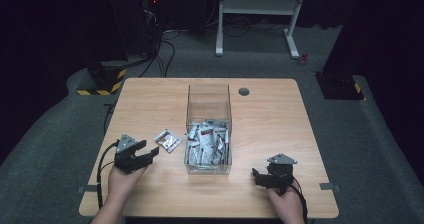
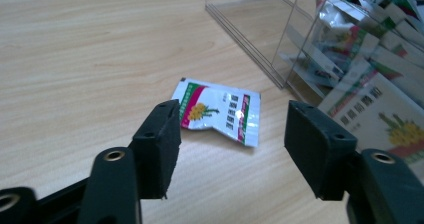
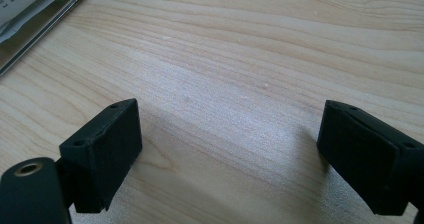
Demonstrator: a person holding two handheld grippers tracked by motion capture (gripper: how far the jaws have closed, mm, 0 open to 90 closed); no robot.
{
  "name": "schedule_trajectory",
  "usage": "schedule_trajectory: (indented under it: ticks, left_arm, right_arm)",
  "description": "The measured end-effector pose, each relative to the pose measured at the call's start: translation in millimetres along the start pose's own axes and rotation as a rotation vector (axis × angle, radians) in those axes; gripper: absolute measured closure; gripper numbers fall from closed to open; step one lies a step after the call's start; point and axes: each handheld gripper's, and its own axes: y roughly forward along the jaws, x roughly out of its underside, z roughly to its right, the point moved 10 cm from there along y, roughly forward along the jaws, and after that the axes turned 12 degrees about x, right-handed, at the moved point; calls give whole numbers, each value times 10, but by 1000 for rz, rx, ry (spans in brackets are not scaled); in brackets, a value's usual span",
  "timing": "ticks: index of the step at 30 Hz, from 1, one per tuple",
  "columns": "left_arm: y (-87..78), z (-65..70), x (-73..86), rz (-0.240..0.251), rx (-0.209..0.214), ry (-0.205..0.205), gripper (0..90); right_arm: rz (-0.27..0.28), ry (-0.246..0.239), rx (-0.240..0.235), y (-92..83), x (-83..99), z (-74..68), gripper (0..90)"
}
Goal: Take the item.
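My left gripper (image 2: 227, 149) had its jaws spread wide, nothing between them, held low over the counter (image 1: 270, 114). Just ahead of the jaws lay one sachet (image 2: 220, 111), flat on the wood, white with a red and green band and a yellow flower print; one corner looked creased. In the high view that sachet (image 1: 167, 140) sat between the left gripper (image 1: 145, 156) and the clear box (image 1: 209, 96), apart from both.

My right gripper (image 3: 227, 159) also had its jaws spread, empty, over bare wood grain. In the high view it (image 1: 257, 176) rested near the front right of the counter, to the right of the box's near corner.

The clear box stood mid-counter, tall-walled, open-topped. Its nearer half held a heap of like sachets (image 1: 207, 144); the far half showed bare. Through the wall in the left gripper view the packets (image 2: 370, 49) lay jumbled.

A hand (image 1: 122, 181) held each gripper from the counter's front edge. Dark floor and a white frame (image 1: 257, 6) lay beyond.
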Motion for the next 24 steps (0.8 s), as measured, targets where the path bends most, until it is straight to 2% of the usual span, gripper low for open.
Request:
schedule_trajectory:
  ticks: [4,6,14,16,18,20,24]
  left_arm:
    - [-32,8,137,-26,22,-17,345]
    - [-25,13,246,-57,28,-15,326]
    - [5,-10,721,-203,-5,40,249]
    - [-4,-4,777,-201,-28,75,221]
    - [-2,10,791,-204,-22,86,195]
    - [9,24,800,-203,-18,83,146]
    - [10,19,798,-196,-31,79,145]
  right_arm:
    - [0,0,0,0,0,0,105]
    - [0,0,0,0,0,0,105]
    - [0,0,2,0,1,0,105]
    - [1,0,1,0,1,0,105]
    - [-1,2,1,-1,1,-1,105]
    - [-1,2,2,-1,2,-1,105]
    - [-1,4,1,-2,1,-3,105]
